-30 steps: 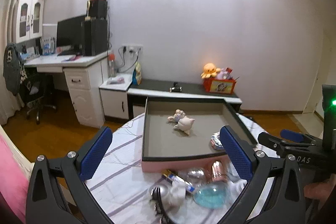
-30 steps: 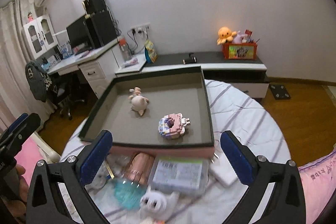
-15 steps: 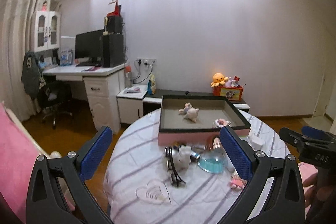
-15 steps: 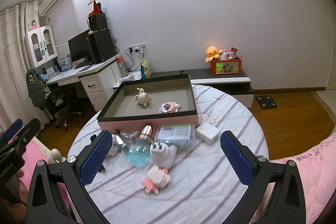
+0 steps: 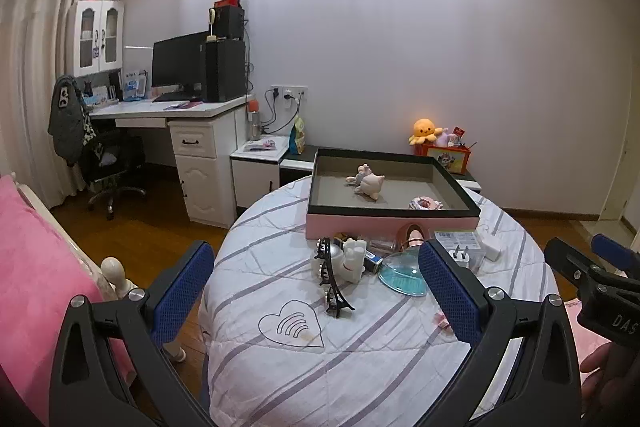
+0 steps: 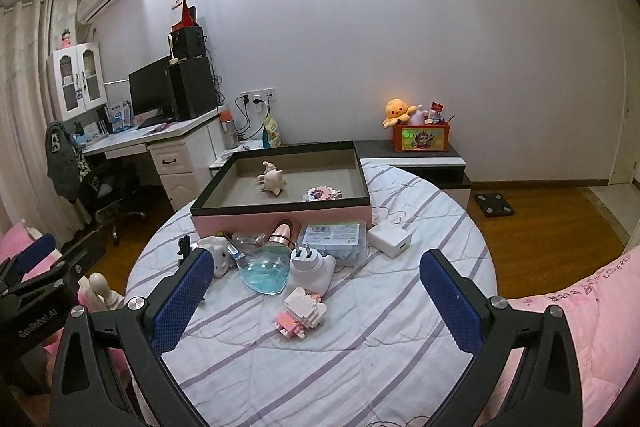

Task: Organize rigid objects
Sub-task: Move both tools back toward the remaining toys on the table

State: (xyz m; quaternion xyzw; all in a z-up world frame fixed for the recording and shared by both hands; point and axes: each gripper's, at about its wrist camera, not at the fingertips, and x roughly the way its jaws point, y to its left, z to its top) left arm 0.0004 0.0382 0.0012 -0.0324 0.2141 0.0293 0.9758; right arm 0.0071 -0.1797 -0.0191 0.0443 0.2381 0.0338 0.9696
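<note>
A pink box [image 6: 280, 217] with a dark rim stands at the far side of the round table [image 6: 360, 327]; it also shows in the left wrist view [image 5: 392, 219]. Inside lie a pale pig figure [image 6: 273, 181] and a small block model [image 6: 322, 193]. In front of the box lie a blue heart-shaped bottle [image 6: 264, 277], a white plug [image 6: 310, 267], a clear case [image 6: 332, 239], a white charger [image 6: 390, 239], a pink block figure [image 6: 300, 313] and a black hair clip [image 5: 330, 279]. My left gripper [image 5: 320, 299] and right gripper [image 6: 316, 303] are open, empty, held back above the near table edge.
A white desk [image 5: 180, 115] with a monitor and a chair stands at the left. A low cabinet [image 6: 420, 157] with a toy box stands behind the table. Pink bedding [image 5: 32, 267] lies at the left and at the right [image 6: 580, 307].
Both grippers have pulled back and up from the box. The whole table and the loose objects have come into view. Both stay open and empty.
</note>
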